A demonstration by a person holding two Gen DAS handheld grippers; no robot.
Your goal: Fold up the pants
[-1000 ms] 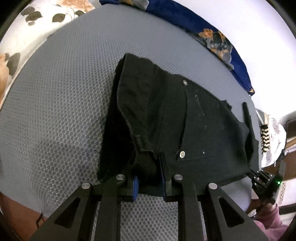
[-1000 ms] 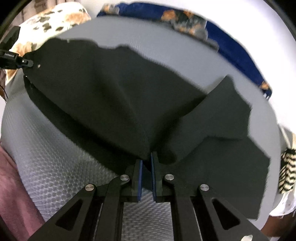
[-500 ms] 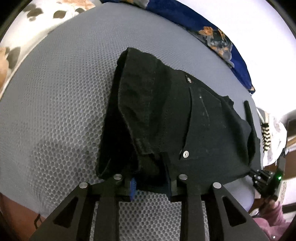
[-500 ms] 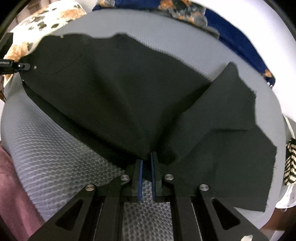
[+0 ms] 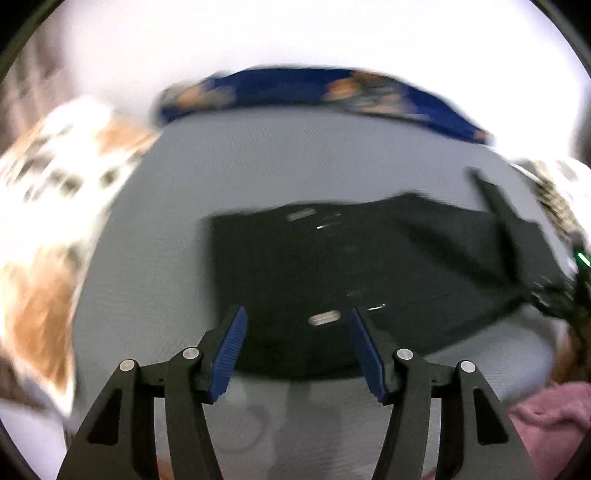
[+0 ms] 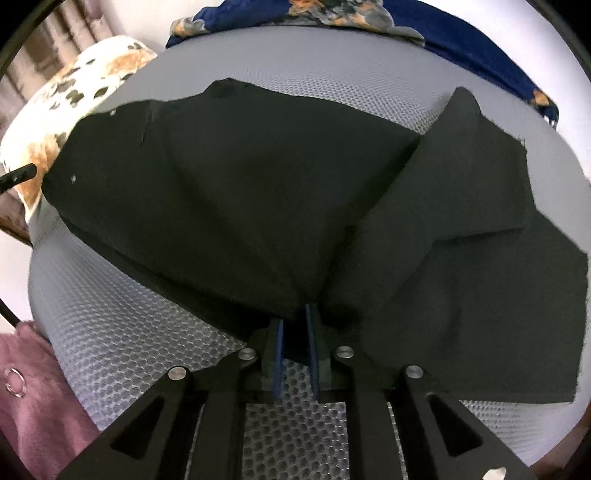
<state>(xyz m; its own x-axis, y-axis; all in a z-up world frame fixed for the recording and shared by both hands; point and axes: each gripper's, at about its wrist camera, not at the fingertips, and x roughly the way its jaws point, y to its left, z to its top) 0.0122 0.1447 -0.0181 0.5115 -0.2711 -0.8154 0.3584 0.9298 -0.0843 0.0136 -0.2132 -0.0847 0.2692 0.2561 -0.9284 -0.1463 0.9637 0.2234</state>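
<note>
Black pants (image 5: pixel 332 266) lie folded lengthwise on a grey mesh surface (image 5: pixel 295 155); the picture is motion-blurred. My left gripper (image 5: pixel 296 314) hovers above their near edge, its jaws opening, with only air between the blue pads (image 5: pixel 229 354). In the right wrist view the pants (image 6: pixel 240 192) spread away from me, the leg ends fanned out to the right. My right gripper (image 6: pixel 294 317) pinches a bunched fold of the near edge; its jaws are starting to open with the cloth still between them. The left gripper's tip (image 6: pixel 18 175) shows at the left rim.
A white pillow with orange flowers (image 6: pixel 92 77) lies at the far left. A blue flowered cloth (image 6: pixel 461 33) lines the far edge. A pink sleeve (image 6: pixel 33 387) is at the lower left. The mesh surface (image 6: pixel 129 332) drops off beyond the pants on the right.
My left gripper let go of the waistband, opened wide, rose and rolled. The waist end now lies flat. My right gripper's pads parted slightly, cloth still in them.
</note>
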